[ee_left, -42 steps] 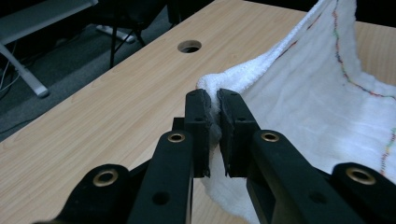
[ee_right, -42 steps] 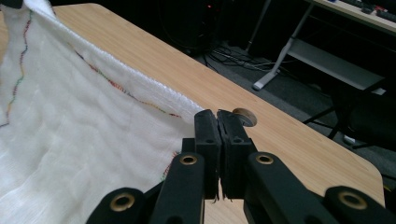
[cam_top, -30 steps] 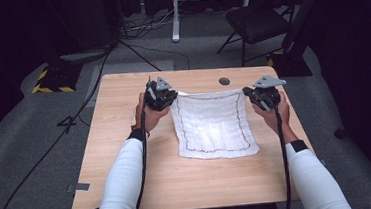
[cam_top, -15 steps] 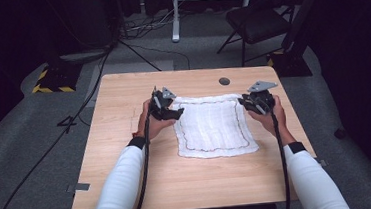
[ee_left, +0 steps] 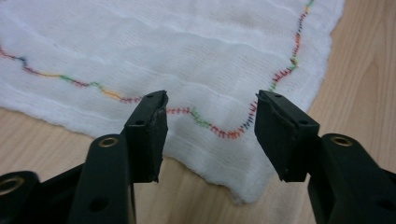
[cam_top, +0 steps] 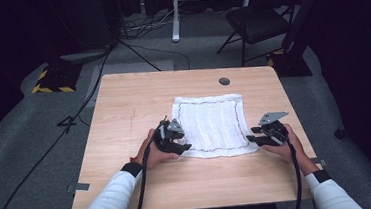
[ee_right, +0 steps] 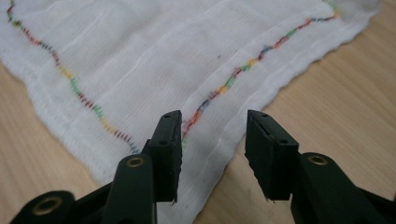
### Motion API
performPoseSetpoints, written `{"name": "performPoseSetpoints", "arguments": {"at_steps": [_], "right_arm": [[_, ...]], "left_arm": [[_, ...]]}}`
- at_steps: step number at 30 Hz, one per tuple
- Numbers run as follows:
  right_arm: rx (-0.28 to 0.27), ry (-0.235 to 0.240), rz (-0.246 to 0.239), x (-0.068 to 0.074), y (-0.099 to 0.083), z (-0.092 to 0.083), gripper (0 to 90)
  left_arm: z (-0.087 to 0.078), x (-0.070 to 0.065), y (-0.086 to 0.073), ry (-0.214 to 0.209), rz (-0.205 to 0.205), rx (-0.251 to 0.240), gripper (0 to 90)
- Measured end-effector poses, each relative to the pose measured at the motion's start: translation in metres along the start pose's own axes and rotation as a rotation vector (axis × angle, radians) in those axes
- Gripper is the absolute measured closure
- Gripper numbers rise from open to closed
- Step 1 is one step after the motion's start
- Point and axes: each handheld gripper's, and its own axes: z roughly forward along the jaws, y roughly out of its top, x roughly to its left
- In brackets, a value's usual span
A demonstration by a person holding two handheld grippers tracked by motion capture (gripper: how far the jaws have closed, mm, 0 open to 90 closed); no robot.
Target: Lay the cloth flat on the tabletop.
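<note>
1. The white square gauze cloth with a multicoloured stitched border lies flat on the pale wooden worktop, roughly at its middle. It looks spread out so that every corner is free to be picked up.

2. The left tool sits at the cloth's near left corner, low over the worktop. In the left gripper view the left tool points straight at that corner, its jaws parted to about half their spread, one on each side of the stitched line. Nothing is between the pads; the jaws have just been closing a little after opening wide. I judge that the opening is being sized to take the thin hem.

3. The hand behind the left tool rests on the worktop just left of the cloth, which would steady a low, flat approach under the edge.

4. The right tool stands at the cloth's near right corner, mirroring the left one. In the right gripper view the right tool aims at that corner, its jaws about half open and holding nothing; they have just been opening. The cloth's edge lies just under and ahead of the jaws.

5. With both tools at the two near corners, the likely aim is to pinch both together and fold the near edge towards the cloth's far edge.
</note>
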Motion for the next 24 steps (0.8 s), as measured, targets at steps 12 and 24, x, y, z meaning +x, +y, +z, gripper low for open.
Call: {"name": "performPoseSetpoints", "arguments": {"at_steps": [12,24], "right_arm": [[0.017,0.059,0.012,0.01,-0.022,-0.002,67.0],[0.028,0.077,0.0,0.038,-0.035,-0.018,68.4]], "left_arm": [[-0.005,0.001,-0.016,-0.039,0.002,0.015,82.4],[-0.02,-0.023,-0.035,-0.056,0.029,0.02,81.8]]}}
